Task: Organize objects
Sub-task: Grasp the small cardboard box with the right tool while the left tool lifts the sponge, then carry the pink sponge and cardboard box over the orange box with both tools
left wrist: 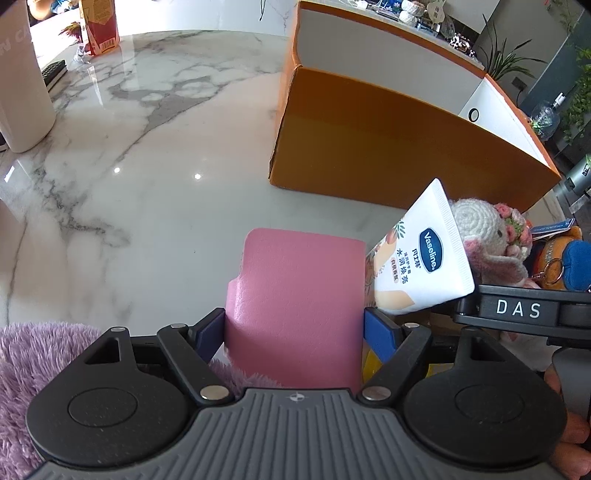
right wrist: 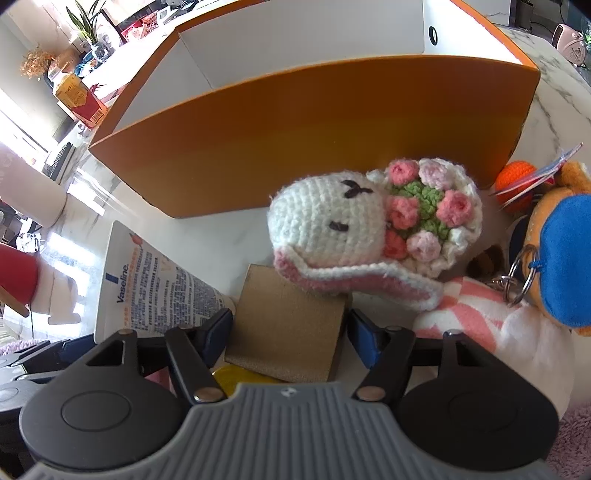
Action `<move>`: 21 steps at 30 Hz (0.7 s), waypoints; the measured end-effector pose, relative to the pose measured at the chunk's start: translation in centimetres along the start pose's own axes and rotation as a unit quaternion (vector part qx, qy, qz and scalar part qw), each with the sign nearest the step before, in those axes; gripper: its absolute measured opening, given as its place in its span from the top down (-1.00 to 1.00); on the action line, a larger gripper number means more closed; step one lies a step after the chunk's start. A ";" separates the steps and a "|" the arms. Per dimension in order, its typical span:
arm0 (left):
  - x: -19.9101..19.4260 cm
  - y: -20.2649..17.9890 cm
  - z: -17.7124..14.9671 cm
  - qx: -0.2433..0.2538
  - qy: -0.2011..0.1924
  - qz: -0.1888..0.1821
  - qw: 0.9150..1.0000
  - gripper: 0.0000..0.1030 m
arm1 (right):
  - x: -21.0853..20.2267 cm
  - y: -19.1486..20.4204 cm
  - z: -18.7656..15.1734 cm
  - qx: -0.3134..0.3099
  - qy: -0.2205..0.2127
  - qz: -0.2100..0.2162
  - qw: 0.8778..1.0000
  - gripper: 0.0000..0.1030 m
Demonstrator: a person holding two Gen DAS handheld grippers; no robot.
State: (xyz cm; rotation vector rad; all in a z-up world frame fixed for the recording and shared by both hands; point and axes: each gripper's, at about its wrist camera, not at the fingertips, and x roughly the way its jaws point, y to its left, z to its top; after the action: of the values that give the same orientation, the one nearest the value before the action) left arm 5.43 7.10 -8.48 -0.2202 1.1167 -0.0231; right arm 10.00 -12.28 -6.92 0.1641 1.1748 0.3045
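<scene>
Left gripper (left wrist: 293, 325) clamped on pink wallet (left wrist: 295, 291) over marble table (left wrist: 147, 184), right gripper (right wrist: 290, 330) gripping gold card (right wrist: 288, 328), crochet bunny (right wrist: 354, 229) just ahead, orange box (right wrist: 314, 133) behind, Vaseline tube (right wrist: 147, 280) alongside.

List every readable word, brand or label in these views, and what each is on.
"Vaseline": tube, both faces; its fine print is too small.
"水润焕亮": same tube, front.
"DAS": right gripper body.
Red carton print: blurred.
Toy's tag: unreadable.
</scene>
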 end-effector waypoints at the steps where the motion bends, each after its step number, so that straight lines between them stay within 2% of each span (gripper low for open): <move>1: -0.1 0.0 0.0 -0.001 -0.002 -0.003 1.000 -0.78 | -0.1 -0.1 -0.1 0.003 0.001 0.005 1.000 -0.34; 11: -2.7 0.5 0.1 -0.008 -0.021 -0.019 1.000 -0.77 | -3.2 -0.6 -0.6 -0.005 -0.025 0.025 0.999 -0.33; 21: -6.7 0.5 1.2 -0.018 -0.060 -0.056 0.996 -0.74 | -8.2 -0.8 0.0 -0.034 -0.080 0.050 0.995 -0.32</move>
State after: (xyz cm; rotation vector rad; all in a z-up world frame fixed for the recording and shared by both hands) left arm 3.49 8.61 -2.12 -0.3122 0.9836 -0.0896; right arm 7.23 -15.63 0.02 0.1850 0.9975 0.4120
